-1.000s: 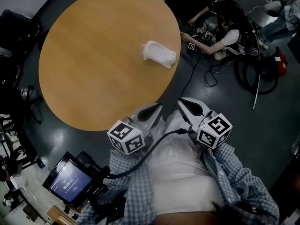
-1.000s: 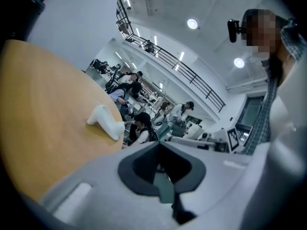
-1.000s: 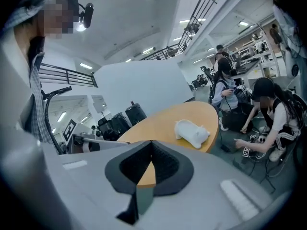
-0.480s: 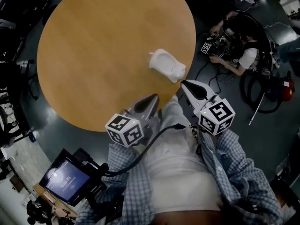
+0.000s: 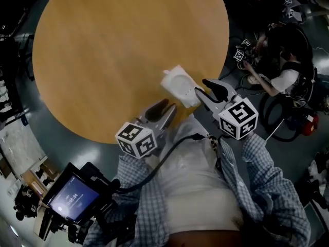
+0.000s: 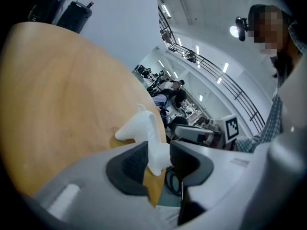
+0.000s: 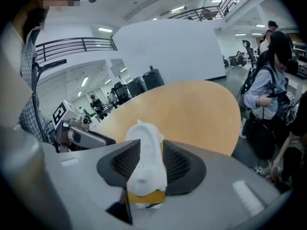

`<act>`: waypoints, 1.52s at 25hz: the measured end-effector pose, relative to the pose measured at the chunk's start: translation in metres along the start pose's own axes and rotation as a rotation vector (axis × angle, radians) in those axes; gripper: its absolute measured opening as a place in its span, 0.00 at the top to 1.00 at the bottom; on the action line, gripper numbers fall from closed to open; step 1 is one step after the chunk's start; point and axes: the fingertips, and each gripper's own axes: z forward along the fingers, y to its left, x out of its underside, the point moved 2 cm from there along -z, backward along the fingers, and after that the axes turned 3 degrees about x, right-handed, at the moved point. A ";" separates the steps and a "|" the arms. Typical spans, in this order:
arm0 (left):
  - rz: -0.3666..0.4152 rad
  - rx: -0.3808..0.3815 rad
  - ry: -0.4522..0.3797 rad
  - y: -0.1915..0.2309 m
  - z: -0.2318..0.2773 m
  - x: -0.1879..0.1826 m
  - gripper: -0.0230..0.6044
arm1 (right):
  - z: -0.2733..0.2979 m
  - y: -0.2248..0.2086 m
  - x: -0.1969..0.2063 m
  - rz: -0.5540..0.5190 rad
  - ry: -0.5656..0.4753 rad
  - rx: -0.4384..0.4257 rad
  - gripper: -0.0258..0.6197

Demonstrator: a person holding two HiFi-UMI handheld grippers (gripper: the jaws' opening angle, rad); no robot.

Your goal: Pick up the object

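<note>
Opening jaws: right gripper [image 5: 206,92] lines up on white shoe [image 5: 177,84] at table [image 5: 103,45] edge, shoe between jaws unclamped; left gripper [image 5: 165,107] short of shoe, empty.

Round wood table [image 5: 103,60] on dk grey floor [image 5: 77,151], white wall [image 7: 168,51], ceiling strip lights [image 7: 178,8].

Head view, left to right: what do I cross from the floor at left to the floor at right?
Screen on stand → left gripper, jaws opening, nothing gripped between them → white object → right gripper, jaws opening, nothing gripped between them → seated person.
</note>
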 end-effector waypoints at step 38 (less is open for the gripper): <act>-0.132 -0.100 -0.080 0.009 0.040 -0.016 0.76 | 0.030 -0.001 -0.007 0.092 0.128 -0.312 0.78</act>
